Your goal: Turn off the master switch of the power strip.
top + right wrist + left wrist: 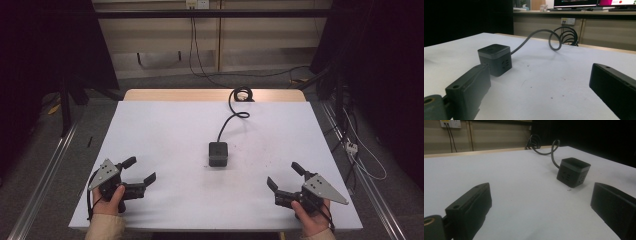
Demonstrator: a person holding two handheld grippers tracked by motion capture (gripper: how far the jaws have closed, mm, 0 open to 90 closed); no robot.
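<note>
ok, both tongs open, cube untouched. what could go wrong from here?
1. The dark cube-shaped power socket trails a stiff looped black cable; lifting may drag or twist it.
2. Its smooth flat sides could slip between the left tongs or right tongs.
3. Both tongs approaching together might collide.

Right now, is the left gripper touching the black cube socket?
Apart. The high view shows bare white table between the left gripper and the cube socket.
</note>
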